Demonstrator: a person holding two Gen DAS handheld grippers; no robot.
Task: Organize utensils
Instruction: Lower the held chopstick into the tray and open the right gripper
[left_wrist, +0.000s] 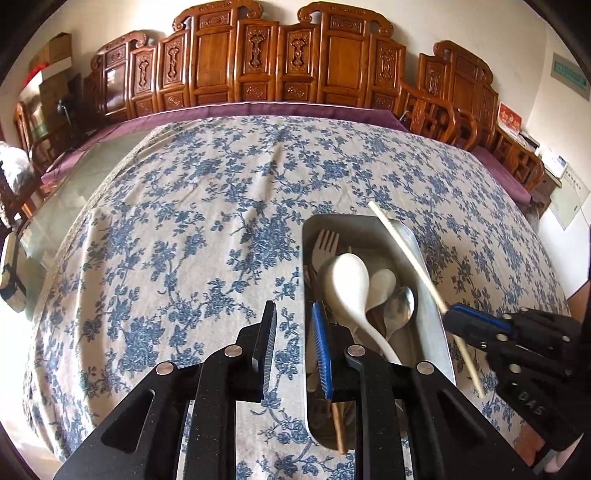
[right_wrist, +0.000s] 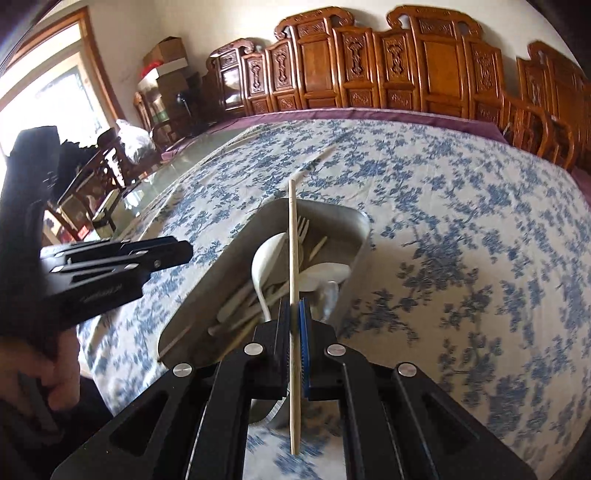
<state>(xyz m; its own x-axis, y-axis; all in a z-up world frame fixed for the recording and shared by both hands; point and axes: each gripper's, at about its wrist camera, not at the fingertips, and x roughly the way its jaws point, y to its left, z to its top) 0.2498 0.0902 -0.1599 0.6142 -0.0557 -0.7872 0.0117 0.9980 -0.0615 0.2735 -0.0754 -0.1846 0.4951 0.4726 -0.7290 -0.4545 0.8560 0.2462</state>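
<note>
A metal tray (left_wrist: 430, 317) sits on the floral tablecloth and holds a white ladle (left_wrist: 351, 280), a pale fork (left_wrist: 324, 242), a metal spoon (left_wrist: 400, 306) and other utensils. My left gripper (left_wrist: 293, 314) is open and empty, just left of the tray's near end. My right gripper (left_wrist: 452, 315) is shut on a pale wooden chopstick (left_wrist: 406, 251) and holds it slanted above the tray's right rim. In the right wrist view the chopstick (right_wrist: 293, 258) stands upright between the shut fingers of the right gripper (right_wrist: 294, 314), over the tray (right_wrist: 218, 266). The left gripper (right_wrist: 184, 251) shows at left.
The blue floral tablecloth (left_wrist: 207, 229) covers the table, with a purple border (left_wrist: 258, 109) at the far edge. Carved wooden chairs (left_wrist: 280, 62) line the far side. A glass surface (left_wrist: 70, 192) lies at left. Another chopstick (right_wrist: 314, 162) lies on the cloth beyond the tray.
</note>
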